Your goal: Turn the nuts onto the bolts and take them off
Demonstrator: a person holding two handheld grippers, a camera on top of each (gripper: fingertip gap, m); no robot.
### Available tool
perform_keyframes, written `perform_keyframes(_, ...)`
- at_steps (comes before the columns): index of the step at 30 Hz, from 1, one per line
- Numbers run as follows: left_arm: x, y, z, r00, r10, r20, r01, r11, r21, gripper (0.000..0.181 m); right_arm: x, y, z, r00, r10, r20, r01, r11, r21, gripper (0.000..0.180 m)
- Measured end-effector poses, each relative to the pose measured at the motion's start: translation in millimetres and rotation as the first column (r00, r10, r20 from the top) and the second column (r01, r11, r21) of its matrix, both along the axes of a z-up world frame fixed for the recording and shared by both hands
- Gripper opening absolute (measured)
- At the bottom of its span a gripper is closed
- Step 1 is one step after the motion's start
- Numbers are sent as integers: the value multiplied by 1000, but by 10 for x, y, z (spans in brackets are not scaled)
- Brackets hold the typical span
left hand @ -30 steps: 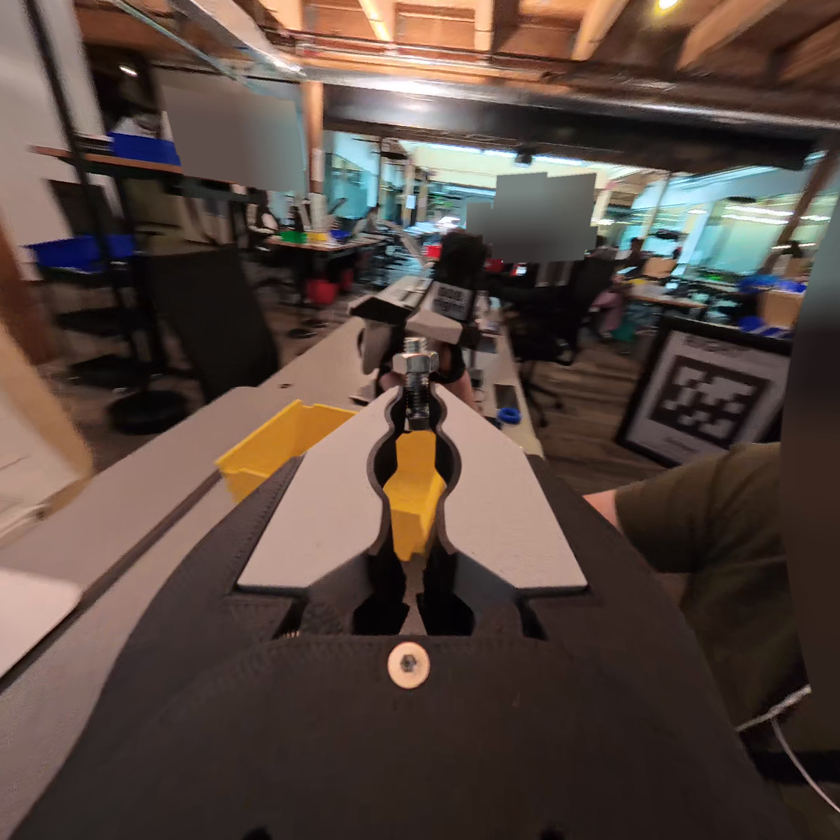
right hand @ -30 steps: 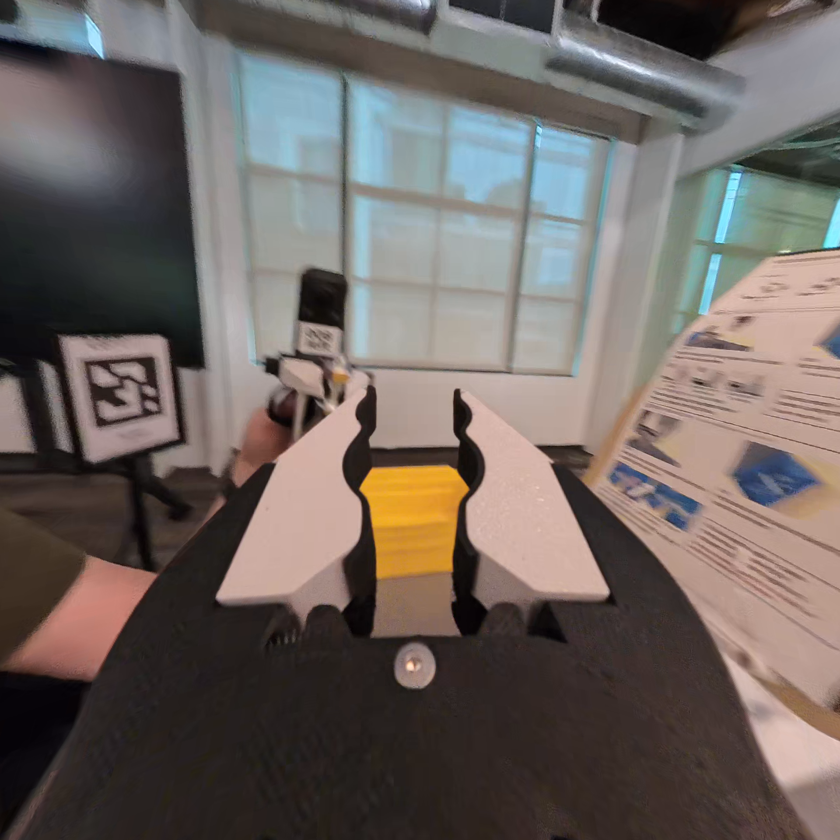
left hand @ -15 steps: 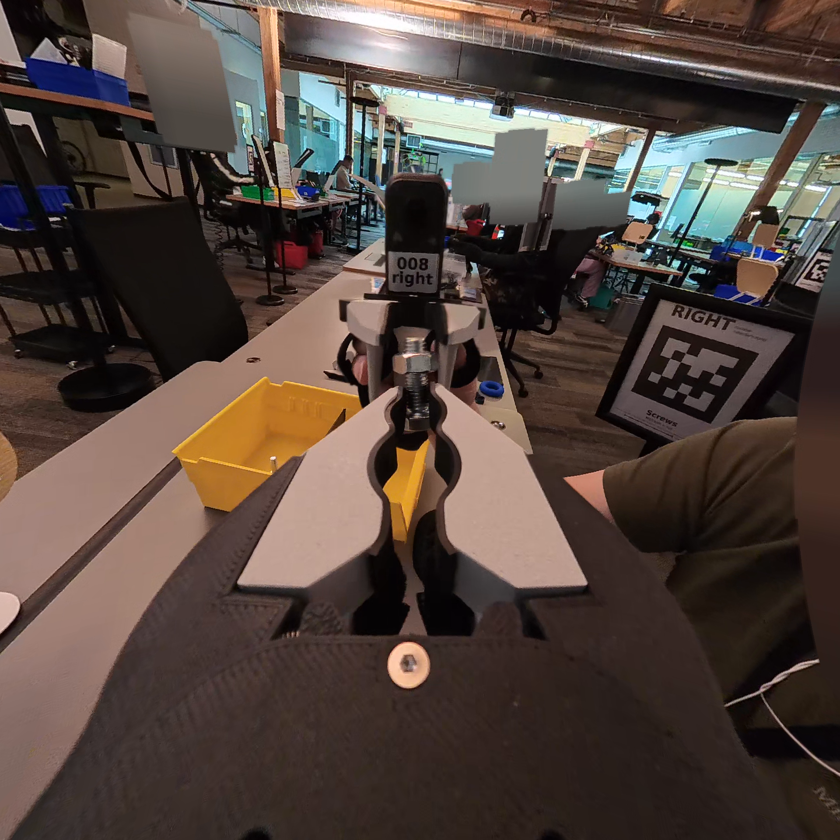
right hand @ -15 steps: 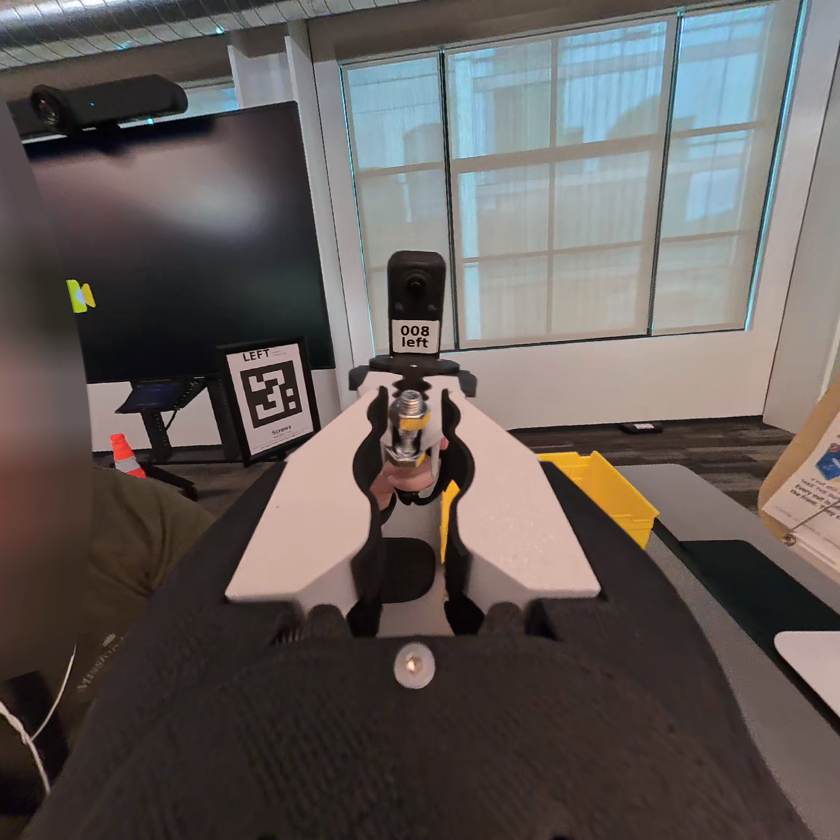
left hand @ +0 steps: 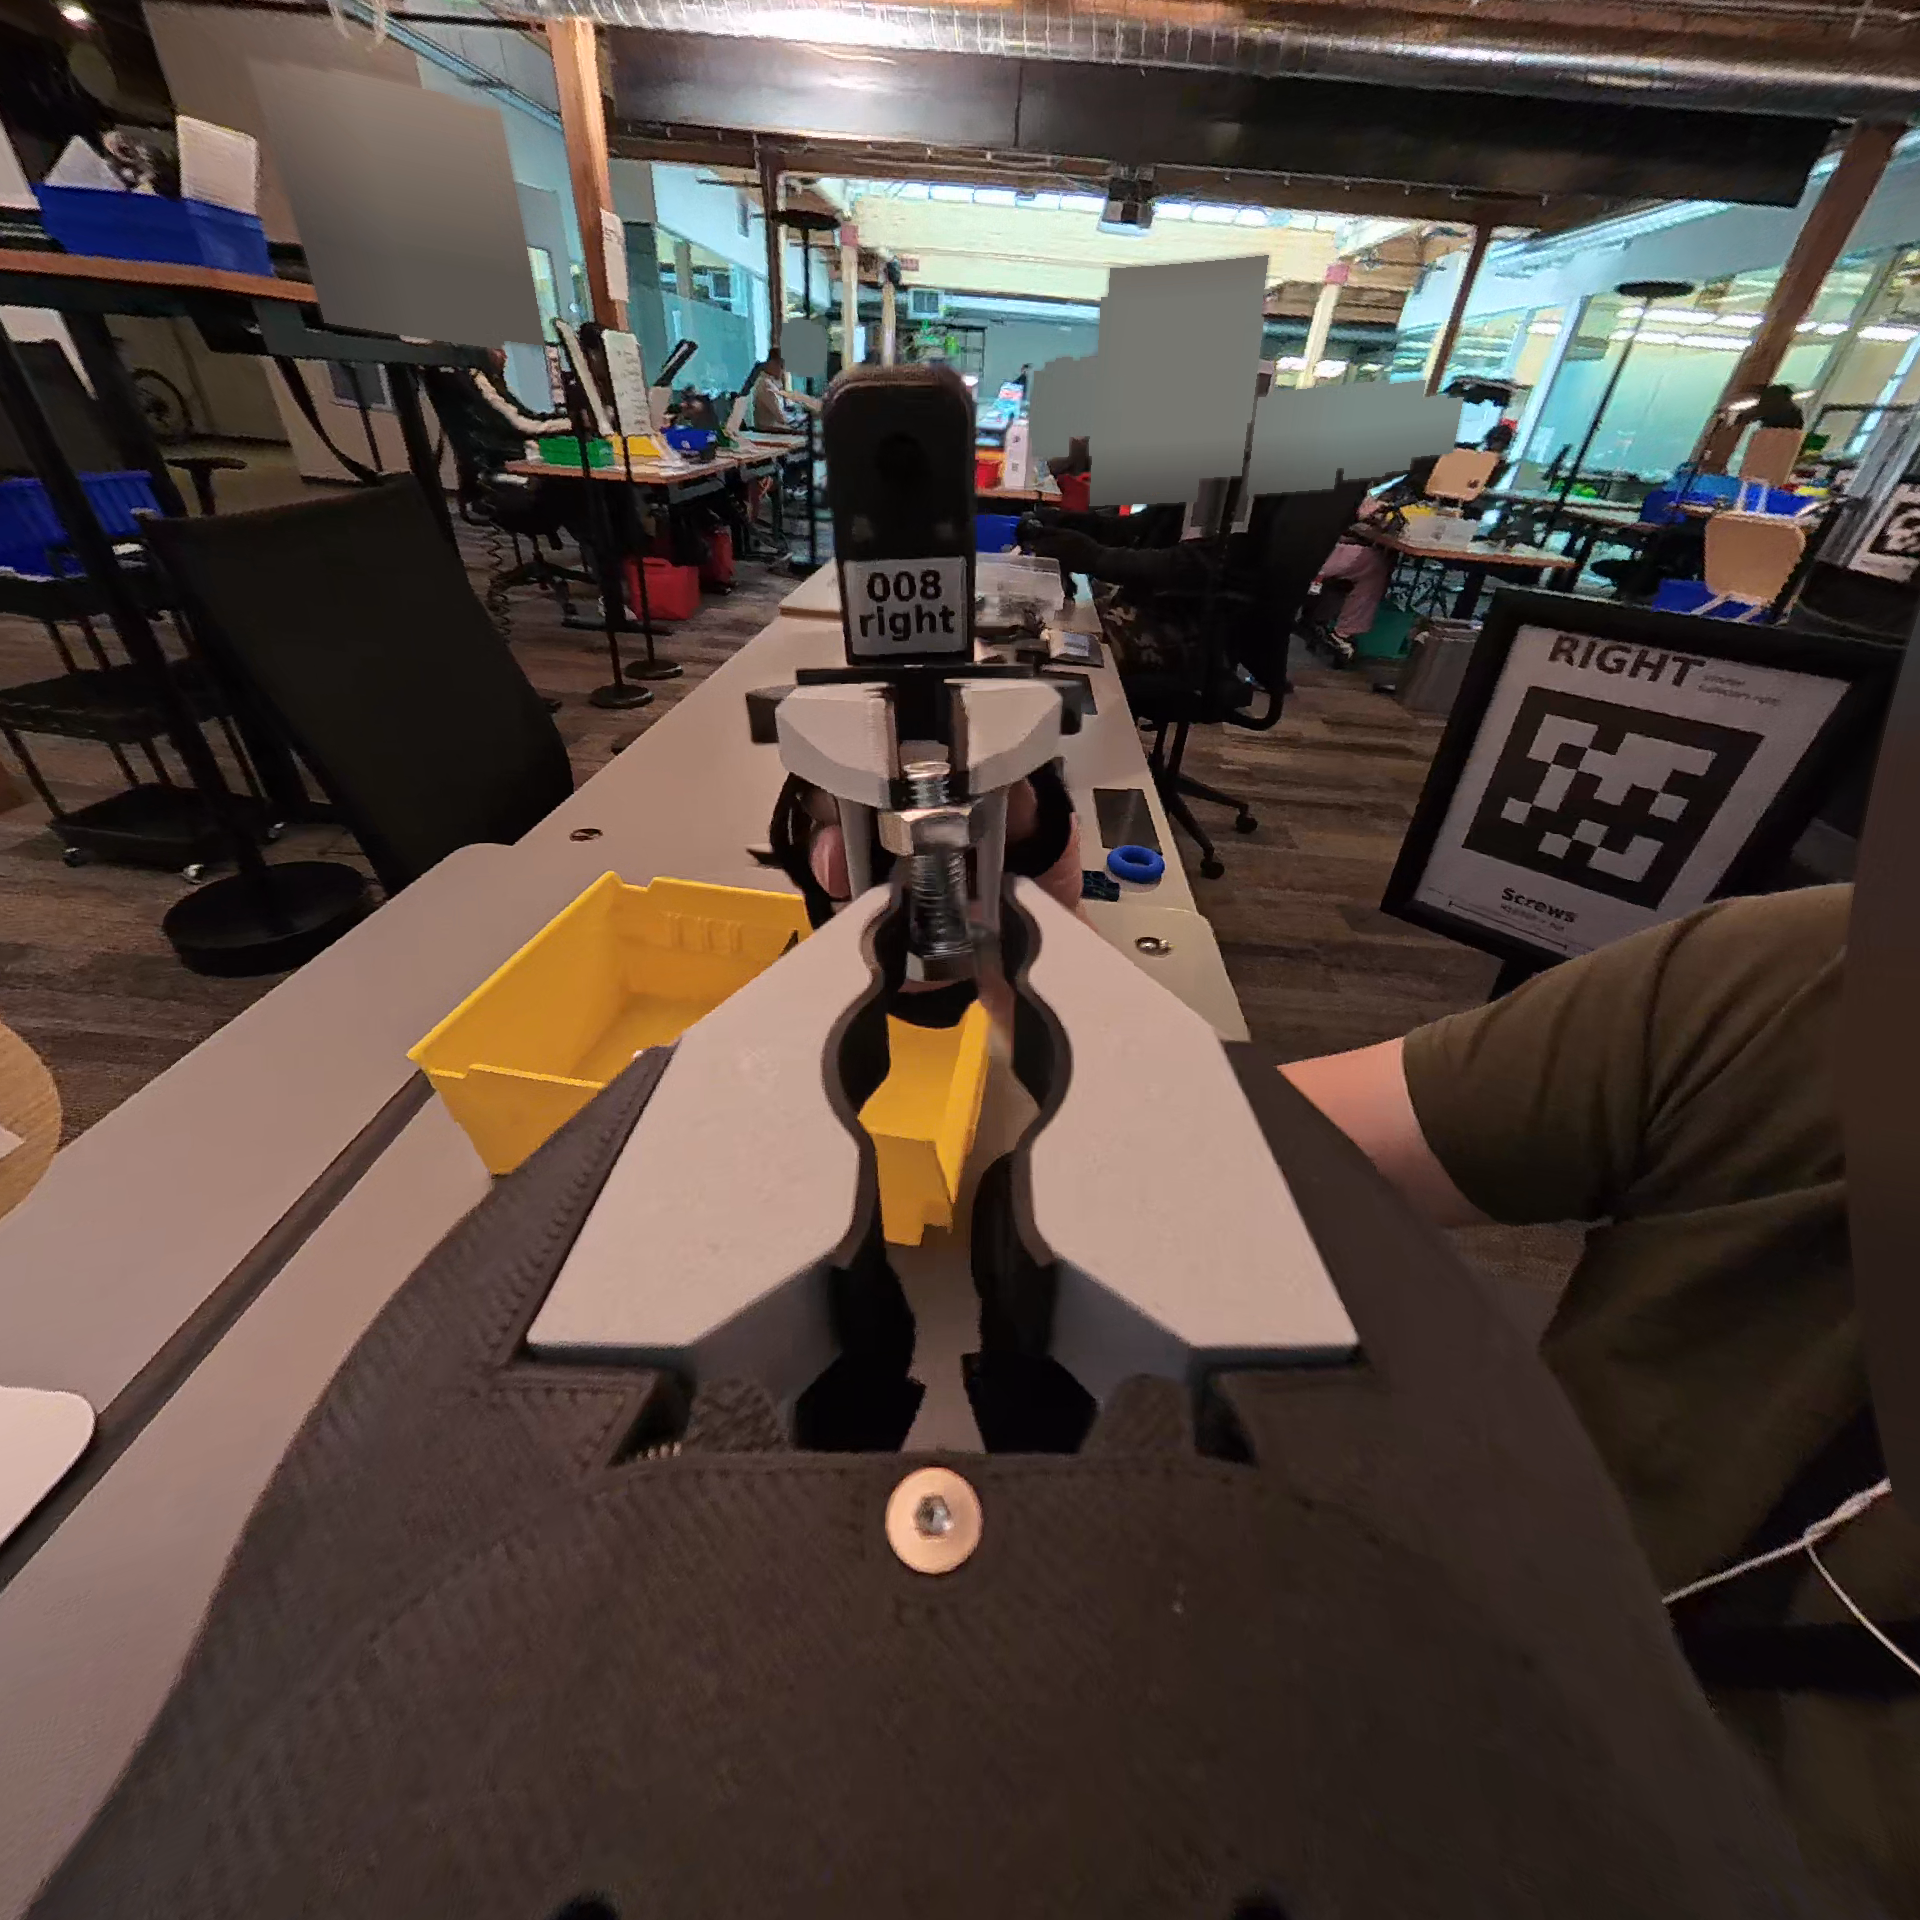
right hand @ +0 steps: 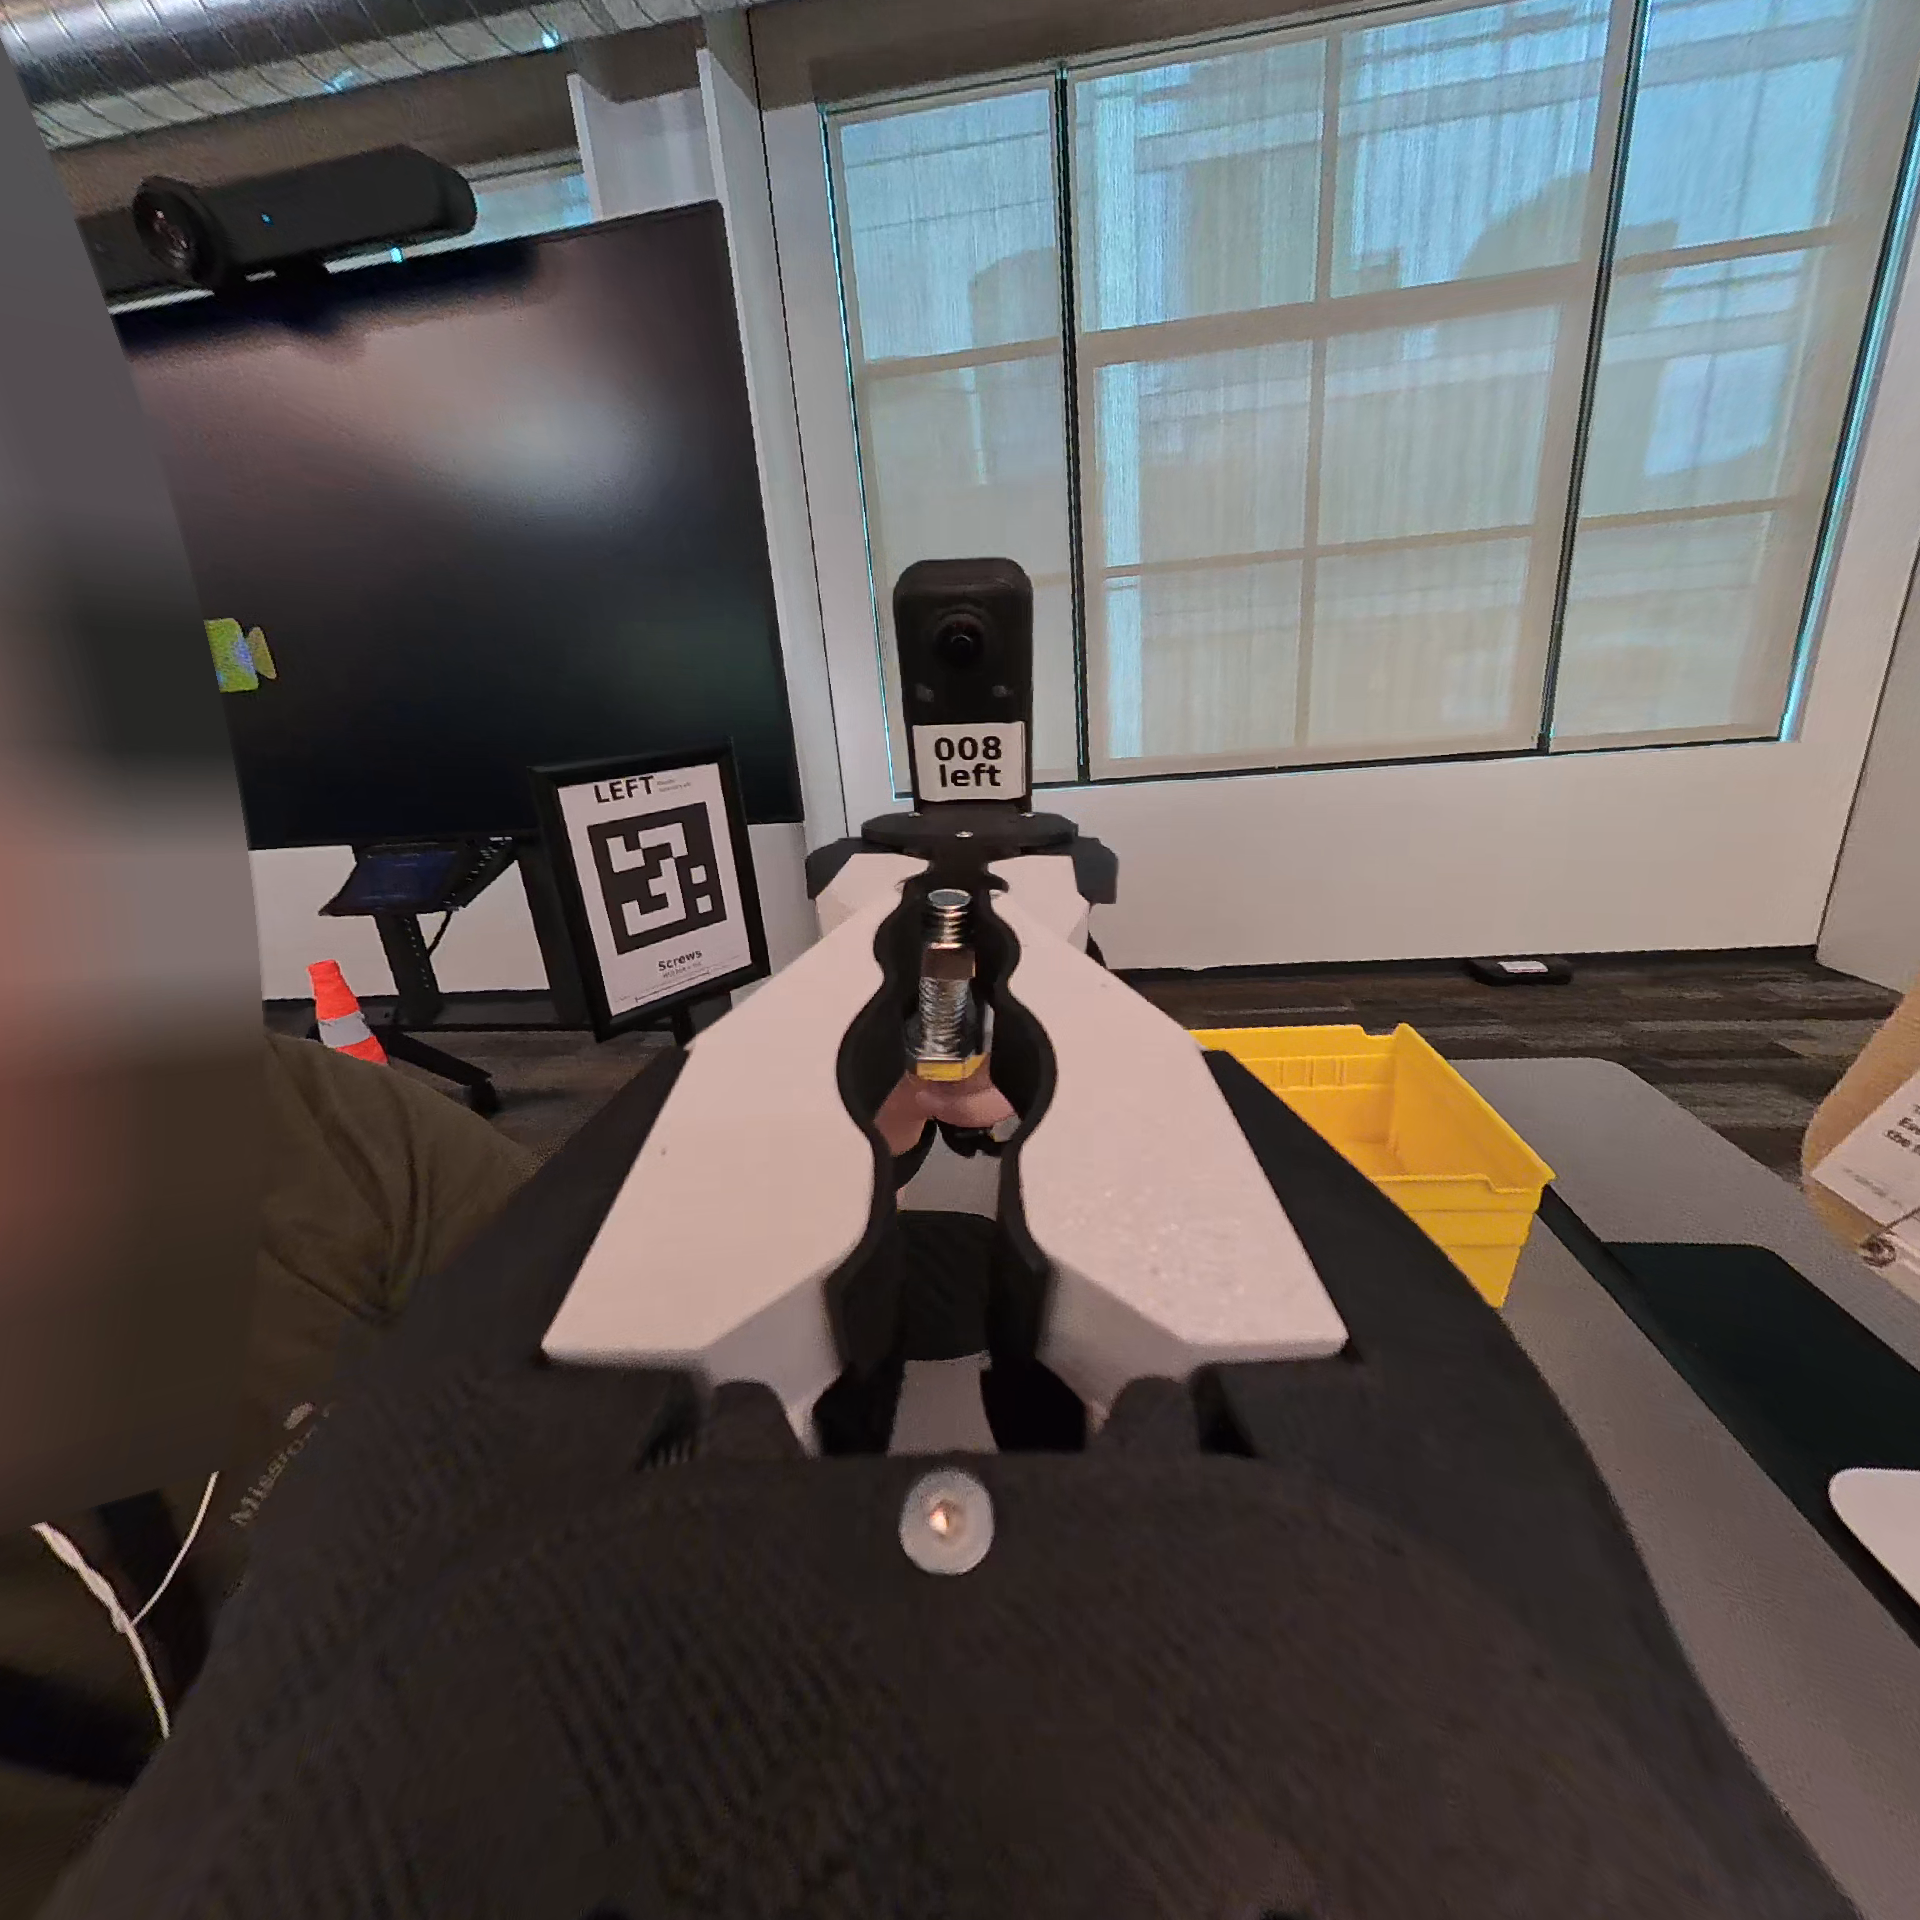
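A silver bolt (left hand: 935, 904) stands upright with a hex nut (left hand: 928, 831) threaded near its top. My left gripper (left hand: 935, 930) is shut on the bolt's lower end and holds it in the air above the grey table (left hand: 260, 1143). My right gripper (left hand: 928, 826) faces it from the far side, its fingertips closed on either side of the nut. In the right wrist view the bolt (right hand: 945, 997) and nut (right hand: 948, 940) show between the tips of my right gripper (right hand: 948, 935). The left gripper's camera mount (right hand: 961, 665) rises behind them. The bolt's head is partly hidden.
A yellow bin (left hand: 582, 997) sits on the table just below and left of the bolt, also in the right wrist view (right hand: 1382, 1122). A person's arm (left hand: 1558, 1091) is on the right. Framed marker signs (left hand: 1621, 790) (right hand: 655, 883) stand on the floor. A small blue ring (left hand: 1135, 862) lies farther along the table. Less than 4 cm separates the two grippers' tips.
The right gripper, open and off to one side a second ago, has swung in line with the left gripper and closed on the nut. The left gripper kept hold of the bolt.
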State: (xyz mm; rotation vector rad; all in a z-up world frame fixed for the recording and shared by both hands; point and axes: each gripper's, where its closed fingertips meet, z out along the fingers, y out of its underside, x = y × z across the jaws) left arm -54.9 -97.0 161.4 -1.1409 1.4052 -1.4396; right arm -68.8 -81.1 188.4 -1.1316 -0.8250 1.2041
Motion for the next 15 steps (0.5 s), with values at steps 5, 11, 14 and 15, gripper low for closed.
perform_keyframes(5, -6, -8, -2, 999, -39, 29, 40, 999, -31, 8, -31, -23, -23, 1000, 11, 20, -11, 1000, 3, 8)
perform_keyframes(11, 7, -8, -88, 998, -65, -19, 63, 994, -84, 9, -52, 5, -84, 998, -7, 62, 6, 1000, 15, 7)
perform_keyframes(14, 1, -13, -95, 997, -78, -23, 75, 991, -106, 9, -64, -5, -97, 997, -9, 76, 7, 1000, 24, 7)
perform_keyframes(15, -2, -23, -99, 996, -86, -26, 83, 991, -108, 8, -65, -10, -96, 997, -11, 79, 8, 1000, 29, 7)
